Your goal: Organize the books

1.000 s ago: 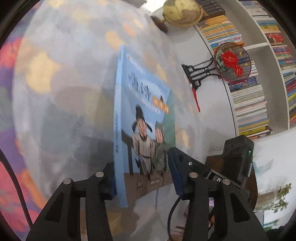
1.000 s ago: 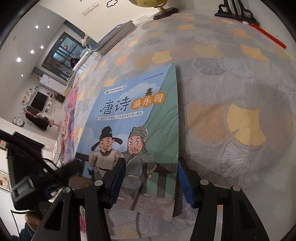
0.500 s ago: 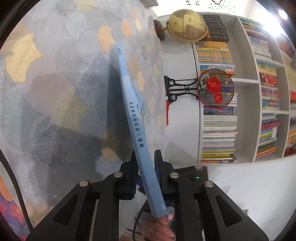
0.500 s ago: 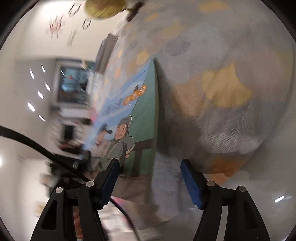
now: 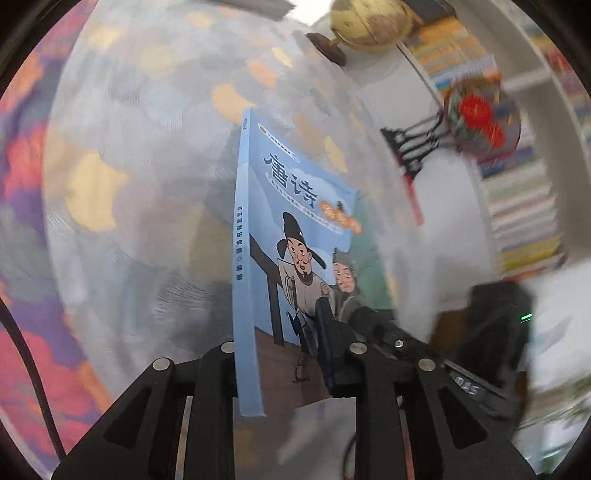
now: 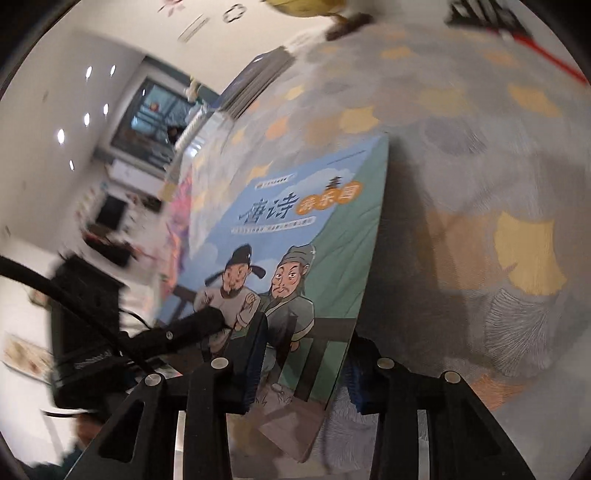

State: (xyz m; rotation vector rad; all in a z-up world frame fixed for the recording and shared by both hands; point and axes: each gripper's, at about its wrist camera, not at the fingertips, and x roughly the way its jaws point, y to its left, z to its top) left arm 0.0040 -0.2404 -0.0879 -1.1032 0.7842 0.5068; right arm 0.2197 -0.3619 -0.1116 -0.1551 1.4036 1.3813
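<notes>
Left-wrist view gives us one book (image 5: 295, 266), blue-covered with two cartoon men on the front, raised off the table (image 5: 122, 206) with its spine towards the lens. Our left gripper (image 5: 284, 354) has the book's lower end between its jaws, which are opening; the left finger sits at the spine, while the right pad looks to stand just off the cover. Beyond lie one globe (image 5: 369, 22) on a dark foot, one round fan with red flowers (image 5: 480, 118) on a black stand, and a white shelf (image 5: 532, 74) packed with rows of books we cannot count through the blur. At lower right is a blurred dark device, probably the other gripper. Right-wrist view shows the same single book (image 6: 295, 243) tilted up from the leaf-patterned cloth, and one stack of books (image 6: 255, 85) at the far table edge. Our right gripper (image 6: 303, 373) straddles the cover's lower edge, jaws closing, left pad on the cover, right pad behind it.
</notes>
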